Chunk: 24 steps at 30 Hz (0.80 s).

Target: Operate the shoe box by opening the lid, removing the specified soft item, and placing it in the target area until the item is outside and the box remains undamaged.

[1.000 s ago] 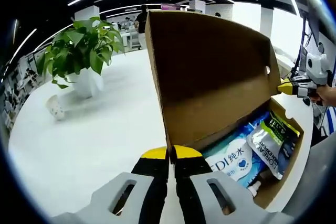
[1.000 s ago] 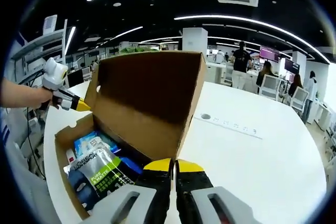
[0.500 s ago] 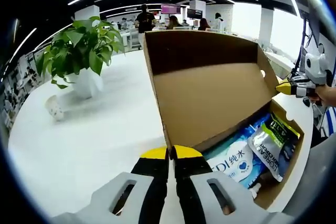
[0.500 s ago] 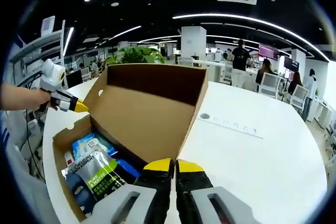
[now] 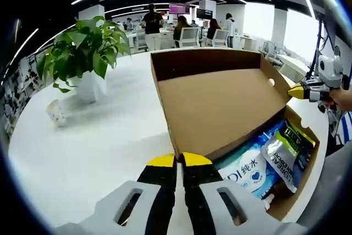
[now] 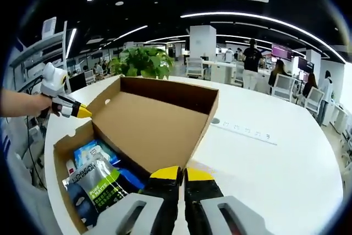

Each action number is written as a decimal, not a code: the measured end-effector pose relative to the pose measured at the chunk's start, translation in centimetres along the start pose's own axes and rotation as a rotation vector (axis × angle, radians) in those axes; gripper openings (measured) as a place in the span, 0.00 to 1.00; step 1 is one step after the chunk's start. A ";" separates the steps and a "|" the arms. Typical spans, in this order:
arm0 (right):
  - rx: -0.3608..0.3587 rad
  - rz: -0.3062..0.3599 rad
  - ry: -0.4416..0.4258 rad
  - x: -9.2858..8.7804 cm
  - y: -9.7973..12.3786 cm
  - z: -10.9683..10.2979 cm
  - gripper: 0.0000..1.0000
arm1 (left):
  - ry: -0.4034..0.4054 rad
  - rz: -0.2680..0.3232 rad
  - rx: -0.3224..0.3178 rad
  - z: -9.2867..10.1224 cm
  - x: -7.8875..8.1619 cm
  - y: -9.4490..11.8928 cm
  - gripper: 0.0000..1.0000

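1. Left gripper (image 5: 180, 160): the yellow-tipped black jaws stand pressed together, clamped on the near corner edge of the brown cardboard shoe box (image 5: 300, 191), where the lid hinges off.
2. Right gripper (image 6: 179, 173): the jaws stand likewise together, nipping the opposite lid corner of the shoe box (image 6: 61, 191). In the left gripper view it comes in at the far corner of the box (image 5: 308, 92), held by a hand (image 5: 342, 98).
3. Brown cardboard lid (image 5: 220, 103): swung wide open and leaning back away from the box body, its plain inside face up; a small round hole shows in its side flap.
4. Inside the box: a blue-and-white soft pack with printed characters (image 5: 245, 171) lies against the lid hinge; a silver, green and black foil pouch (image 5: 286, 152) lies partly over it, toward the box's outer wall. In the right gripper view the pouch (image 6: 93, 182) lies in front of the blue pack (image 6: 91, 151).
5. White table (image 5: 93, 152): the box rests on it.
6. Green leafy plant in a white pot (image 5: 82, 53): on the table, well apart from the box, beyond the lid.
7. Background behind the plant: an office with chairs and standing people.
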State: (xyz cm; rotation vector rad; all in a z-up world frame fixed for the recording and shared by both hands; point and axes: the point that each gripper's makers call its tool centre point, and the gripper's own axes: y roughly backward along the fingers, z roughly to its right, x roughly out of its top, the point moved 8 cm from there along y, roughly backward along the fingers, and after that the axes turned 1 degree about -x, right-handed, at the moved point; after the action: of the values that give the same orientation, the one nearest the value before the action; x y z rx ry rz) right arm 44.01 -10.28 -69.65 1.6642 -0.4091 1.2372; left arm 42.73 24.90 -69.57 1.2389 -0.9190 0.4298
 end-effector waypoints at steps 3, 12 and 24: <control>0.000 -0.004 -0.001 0.0 -0.2 0.1 0.00 | -0.001 -0.004 -0.002 -0.1 0.0 -0.1 0.01; 0.000 -0.016 -0.014 0.1 -0.7 0.5 0.00 | 0.011 -0.007 -0.003 -0.3 0.1 -0.4 0.01; 0.000 -0.033 -0.021 0.0 -1.4 0.8 0.00 | 0.026 -0.003 0.003 -0.2 0.1 -0.7 0.01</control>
State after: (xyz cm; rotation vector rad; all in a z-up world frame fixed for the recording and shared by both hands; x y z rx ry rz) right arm 45.45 -10.35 -70.30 1.6786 -0.3927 1.1968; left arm 43.34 24.87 -69.96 1.2346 -0.8944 0.4437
